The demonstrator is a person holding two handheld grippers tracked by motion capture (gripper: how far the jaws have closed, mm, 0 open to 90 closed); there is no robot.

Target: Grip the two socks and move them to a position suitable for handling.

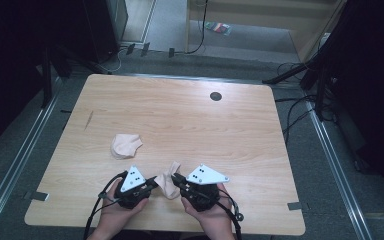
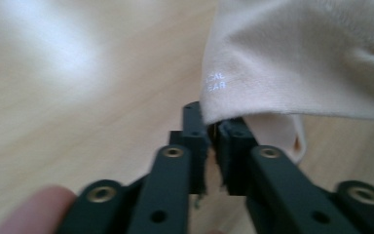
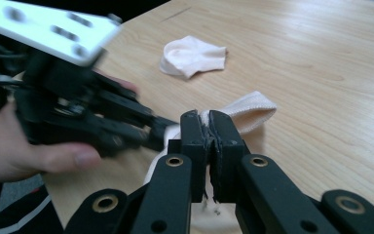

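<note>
From above, the left tongs (image 1: 153, 182) and right tongs (image 1: 176, 179) meet near the front edge of the counter (image 1: 240, 130), both pinching the same pale sock (image 1: 169, 178) that hangs between them, while a second sock (image 1: 125, 145) lies crumpled on the wood well apart, farther back and to the left. In the left gripper view, the left tongs (image 2: 213, 127) are pressed together on the sock's (image 2: 297, 63) hem. In the right gripper view, the right tongs (image 3: 210, 122) clamp the ribbed cuff of the sock (image 3: 251, 113), the left tongs (image 3: 160, 127) grip it just beside, and the second sock (image 3: 191, 54) rests beyond.
</note>
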